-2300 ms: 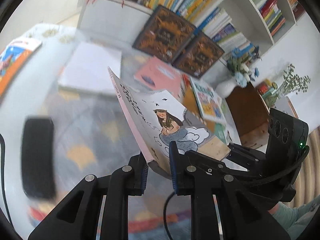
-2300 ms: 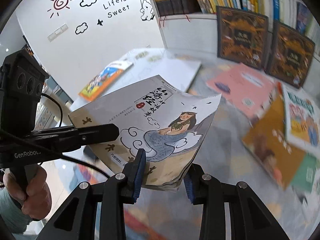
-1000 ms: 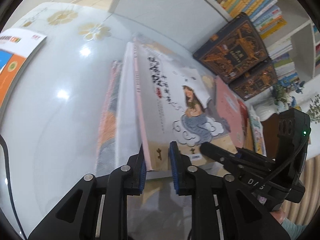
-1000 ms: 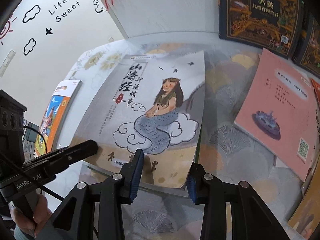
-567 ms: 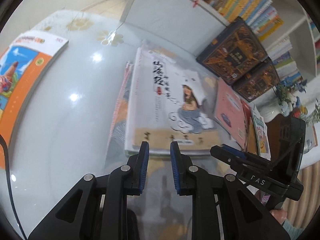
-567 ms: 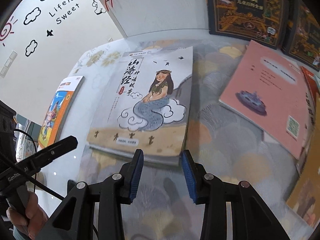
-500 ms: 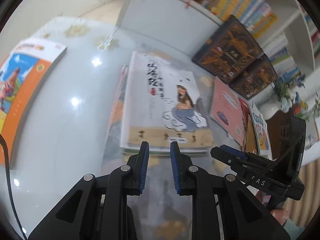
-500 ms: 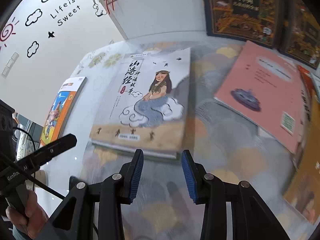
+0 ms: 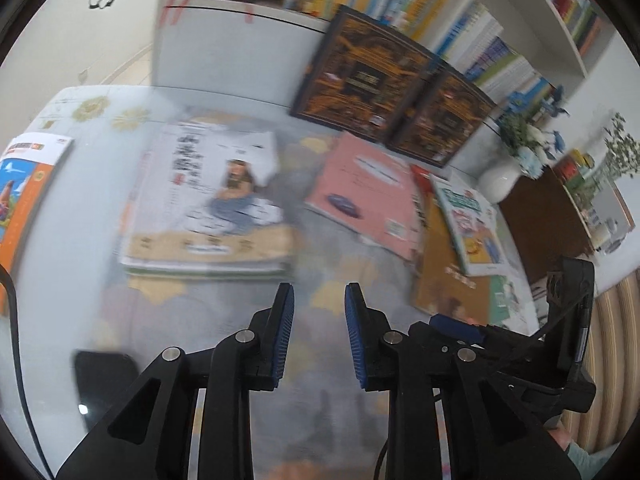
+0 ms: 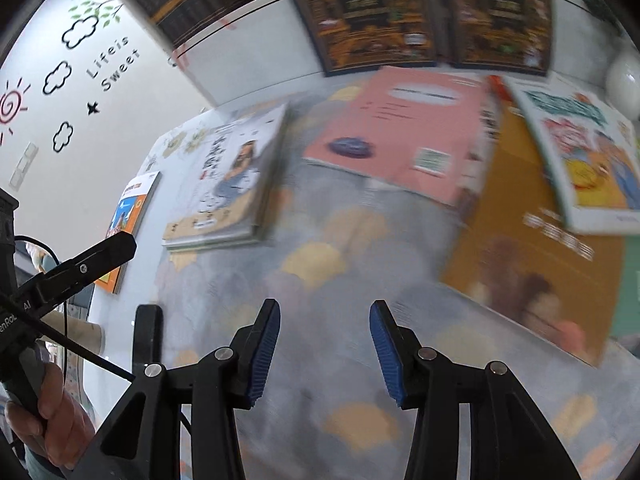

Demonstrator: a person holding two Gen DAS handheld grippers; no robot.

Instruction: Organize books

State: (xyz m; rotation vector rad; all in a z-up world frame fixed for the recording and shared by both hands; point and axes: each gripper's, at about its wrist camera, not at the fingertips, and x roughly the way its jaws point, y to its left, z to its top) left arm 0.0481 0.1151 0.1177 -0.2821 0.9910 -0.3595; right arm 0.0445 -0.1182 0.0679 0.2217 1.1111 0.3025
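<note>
The mermaid-cover book (image 9: pixel 212 196) (image 10: pixel 228 184) lies flat on top of a small stack at the table's left. A pink book (image 9: pixel 364 192) (image 10: pixel 404 132) lies to its right, then an orange-brown book (image 10: pixel 536 256) and a white cartoon-cover book (image 9: pixel 468 224) (image 10: pixel 580 152). My left gripper (image 9: pixel 319 316) hovers above the table in front of the stack, its jaws opening with nothing between them. My right gripper (image 10: pixel 323 340) hangs over the patterned cloth, jaws opening too and holding nothing.
Two dark ornate books (image 9: pixel 384 88) lean against the white bookshelf (image 9: pixel 224 52) behind the table. An orange book (image 9: pixel 24 200) lies at the far left edge. A black phone-like slab (image 9: pixel 104 376) rests near the front left. A vase with flowers (image 9: pixel 516 156) stands at the right.
Both grippers let go of the mermaid book onto the stack, then pulled back, rose and swung right. Their jaws have widened.
</note>
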